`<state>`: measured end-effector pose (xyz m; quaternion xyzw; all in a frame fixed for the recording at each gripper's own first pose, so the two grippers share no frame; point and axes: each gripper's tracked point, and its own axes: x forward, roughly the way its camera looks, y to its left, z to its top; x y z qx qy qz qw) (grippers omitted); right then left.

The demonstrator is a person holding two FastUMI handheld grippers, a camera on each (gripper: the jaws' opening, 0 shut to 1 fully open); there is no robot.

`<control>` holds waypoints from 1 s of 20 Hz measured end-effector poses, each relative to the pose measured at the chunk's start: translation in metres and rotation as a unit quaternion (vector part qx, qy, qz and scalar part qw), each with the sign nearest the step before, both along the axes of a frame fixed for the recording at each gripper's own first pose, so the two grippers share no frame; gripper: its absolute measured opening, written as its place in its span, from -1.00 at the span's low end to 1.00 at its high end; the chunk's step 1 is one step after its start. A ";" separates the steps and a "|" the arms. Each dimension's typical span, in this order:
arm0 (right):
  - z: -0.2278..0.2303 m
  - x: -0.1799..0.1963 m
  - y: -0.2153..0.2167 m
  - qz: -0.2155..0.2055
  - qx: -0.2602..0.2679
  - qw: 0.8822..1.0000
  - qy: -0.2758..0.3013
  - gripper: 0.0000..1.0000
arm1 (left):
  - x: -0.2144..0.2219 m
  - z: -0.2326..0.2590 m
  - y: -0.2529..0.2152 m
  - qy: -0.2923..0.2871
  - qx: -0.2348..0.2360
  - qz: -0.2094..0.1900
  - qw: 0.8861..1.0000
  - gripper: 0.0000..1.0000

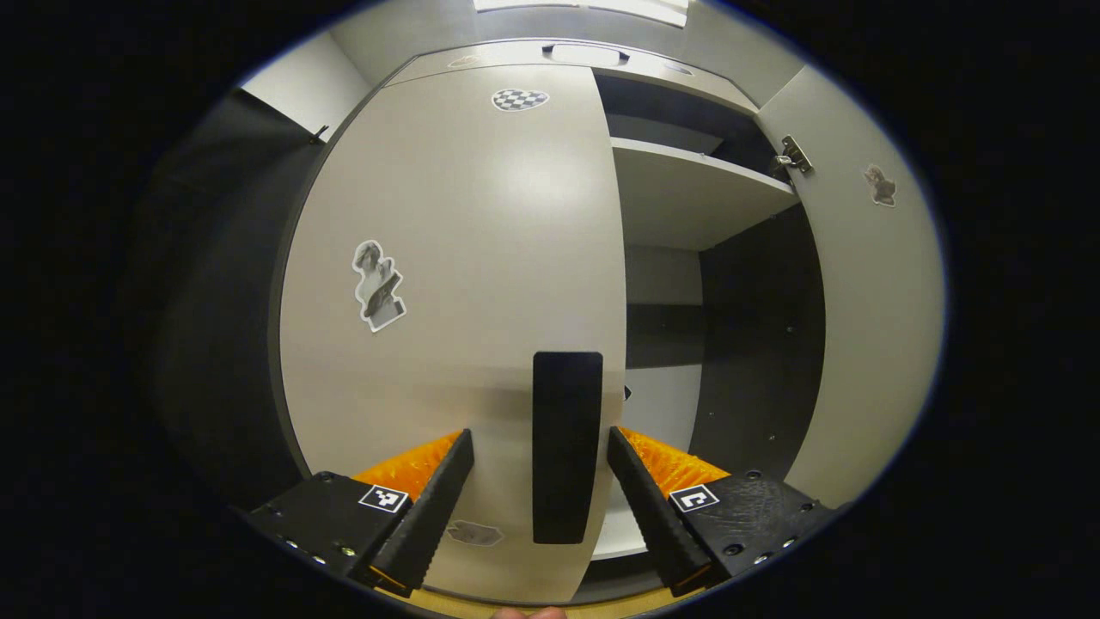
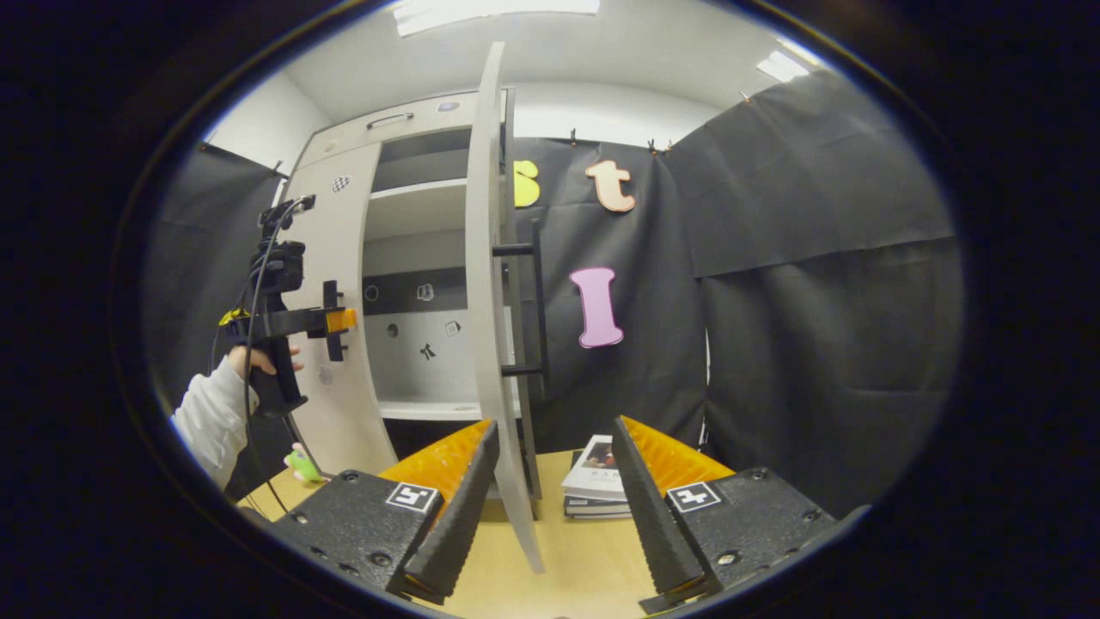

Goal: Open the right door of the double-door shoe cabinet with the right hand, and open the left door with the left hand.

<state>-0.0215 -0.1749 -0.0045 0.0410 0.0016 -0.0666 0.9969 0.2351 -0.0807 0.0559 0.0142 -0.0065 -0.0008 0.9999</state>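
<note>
Right door swung wide, left door closed with the left gripper at its handle.

In the left gripper view, the left gripper (image 1: 540, 490) is released, its fingers spread either side of the dark vertical handle (image 1: 566, 447) of the left door (image 1: 455, 284), which lies flat against the shoe cabinet (image 1: 687, 193); whether the fingers touch the handle cannot be told. A figure sticker (image 1: 378, 285) sits on that door toward its left edge and a checkered sticker (image 1: 519, 100) near its top edge. The right door (image 1: 868, 327) stands open, baring a pale shelf (image 1: 700, 189). In the right gripper view, the right gripper (image 2: 550, 507) is also released, its fingers apart around the open door's lower edge without gripping it. A stack of books (image 2: 597, 486) lies on the wooden table (image 2: 584, 567) just behind that door, and a hand (image 2: 258, 361) holds the other gripper by the left door.
</note>
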 end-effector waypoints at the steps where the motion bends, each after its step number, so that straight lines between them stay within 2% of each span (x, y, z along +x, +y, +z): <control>1: 0.001 0.001 0.001 -0.003 0.002 1.000 -0.002 0.62 | 0.000 0.000 0.000 -0.001 0.000 0.000 1.000 0.89; 5: -0.001 0.003 0.009 -0.002 -0.001 1.000 -0.001 0.65 | 0.000 -0.001 0.005 0.000 0.008 0.001 1.000 0.88; 6: -0.002 0.003 0.011 -0.001 -0.004 1.000 0.001 0.65 | -0.002 0.003 0.005 -0.008 0.000 -0.002 1.000 0.77; 7: -0.003 0.003 0.013 -0.001 -0.005 1.000 0.002 0.65 | 0.000 0.000 0.005 -0.004 0.002 -0.004 1.000 0.36; 8: -0.004 0.004 0.013 0.001 -0.007 1.000 0.003 0.65 | 0.001 0.000 0.000 -0.002 0.006 -0.015 1.000 0.37; 9: -0.005 0.004 0.014 0.002 -0.008 1.000 0.006 0.65 | -0.001 -0.001 -0.011 -0.002 0.001 -0.036 0.999 0.02; 11: -0.006 0.002 0.016 0.003 -0.011 1.000 0.007 0.65 | -0.003 0.001 -0.009 -0.006 -0.002 -0.028 1.000 -0.51; 14: -0.004 0.001 0.015 0.006 -0.013 1.000 0.003 0.65 | 0.000 -0.002 -0.009 0.007 -0.018 -0.030 0.999 -0.84; 20: -0.006 0.001 0.011 0.010 -0.015 1.000 0.006 0.65 | -0.021 0.000 -0.008 0.024 -0.009 -0.036 0.999 -0.84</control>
